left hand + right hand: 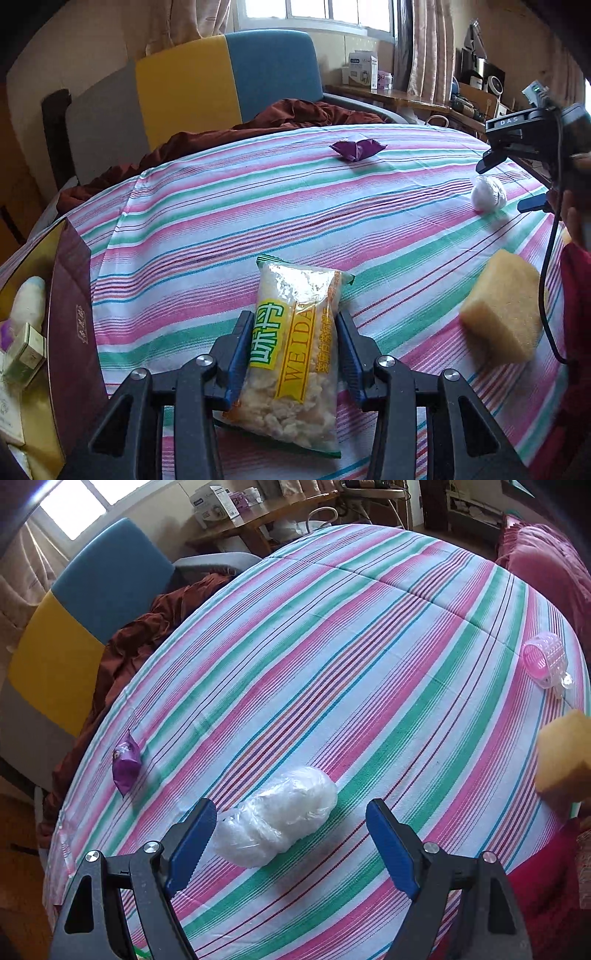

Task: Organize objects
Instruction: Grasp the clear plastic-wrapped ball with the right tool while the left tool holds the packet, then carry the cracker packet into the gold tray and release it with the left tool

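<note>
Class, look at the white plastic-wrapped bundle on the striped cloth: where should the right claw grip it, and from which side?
Grip the white bundle across its narrower middle, coming down from above. It lies flat and elongated between the open right claw, so the fingers can close on its long sides.

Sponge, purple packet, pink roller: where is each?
Sponge (500, 306), left wrist view, its front face.
Purple packet (126, 766), right wrist view, its middle.
Pink roller (546, 659), right wrist view, its ribbed side.

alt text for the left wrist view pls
The left claw grips a clear snack bag over a striped cloth. A maroon box stands at left, a yellow sponge at right, a purple packet and white bundle farther off.
</note>
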The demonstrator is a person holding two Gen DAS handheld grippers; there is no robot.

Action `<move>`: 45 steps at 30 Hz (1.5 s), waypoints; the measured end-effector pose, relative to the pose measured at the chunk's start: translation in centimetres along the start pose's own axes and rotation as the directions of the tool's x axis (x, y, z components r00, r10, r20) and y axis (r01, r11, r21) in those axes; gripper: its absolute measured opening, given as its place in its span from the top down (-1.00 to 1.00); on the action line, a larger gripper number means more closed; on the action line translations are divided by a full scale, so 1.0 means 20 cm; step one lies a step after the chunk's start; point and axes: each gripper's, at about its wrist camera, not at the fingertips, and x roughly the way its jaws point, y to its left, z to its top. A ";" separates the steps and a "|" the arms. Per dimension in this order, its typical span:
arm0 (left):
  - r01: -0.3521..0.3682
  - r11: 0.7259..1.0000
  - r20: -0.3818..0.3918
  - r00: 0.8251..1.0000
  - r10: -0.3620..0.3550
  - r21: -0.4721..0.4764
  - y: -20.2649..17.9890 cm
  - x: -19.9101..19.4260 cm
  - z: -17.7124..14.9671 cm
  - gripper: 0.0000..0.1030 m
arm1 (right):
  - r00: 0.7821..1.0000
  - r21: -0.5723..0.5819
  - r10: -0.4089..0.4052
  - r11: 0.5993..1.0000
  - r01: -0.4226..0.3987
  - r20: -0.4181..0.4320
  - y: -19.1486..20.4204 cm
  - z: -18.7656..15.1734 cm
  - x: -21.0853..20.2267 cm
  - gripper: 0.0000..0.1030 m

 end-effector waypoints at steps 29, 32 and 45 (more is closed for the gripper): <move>0.046 0.998 0.036 0.998 -0.045 -0.039 0.04 -0.02 -0.05 0.12 | 0.984 -0.293 -0.159 0.947 0.131 -0.075 0.15 -0.09 0.15 0.29; 0.043 0.998 0.037 0.998 -0.042 -0.036 0.04 -0.02 -0.05 0.11 | 0.985 -0.310 -0.150 0.943 0.119 -0.081 0.16 -0.10 0.15 0.29; 0.043 0.998 0.037 0.998 -0.042 -0.036 0.04 -0.02 -0.05 0.11 | 0.987 -0.518 -0.056 0.855 -0.030 -0.148 0.35 -0.19 0.19 0.30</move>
